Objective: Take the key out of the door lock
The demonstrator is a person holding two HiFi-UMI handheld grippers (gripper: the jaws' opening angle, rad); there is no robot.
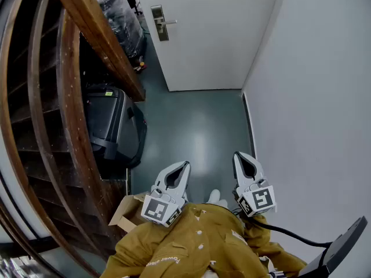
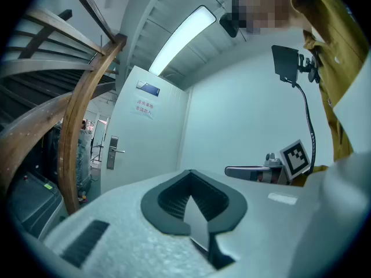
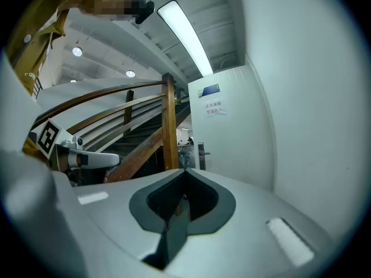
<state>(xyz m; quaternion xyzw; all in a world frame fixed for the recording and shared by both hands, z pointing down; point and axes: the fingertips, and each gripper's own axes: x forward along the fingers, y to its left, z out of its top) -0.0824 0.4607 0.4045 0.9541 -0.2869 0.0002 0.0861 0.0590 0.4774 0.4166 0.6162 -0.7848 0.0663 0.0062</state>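
A white door (image 1: 208, 33) stands at the far end of a narrow hallway, with a metal lock plate and lever handle (image 1: 159, 22) on its left side. The key is too small to make out. The same handle (image 2: 112, 152) shows in the left gripper view, and the handle (image 3: 202, 153) shows far off in the right gripper view. My left gripper (image 1: 185, 165) and right gripper (image 1: 236, 156) are held close to my body, both shut and empty, well short of the door.
A curved wooden stair rail (image 1: 69, 126) runs along the left. A dark grey bin (image 1: 113, 123) stands beside it, and a cardboard box (image 1: 127, 213) lies near my feet. A white wall (image 1: 313, 97) closes the right side. Wrapped goods (image 1: 122, 22) stand past the doorway.
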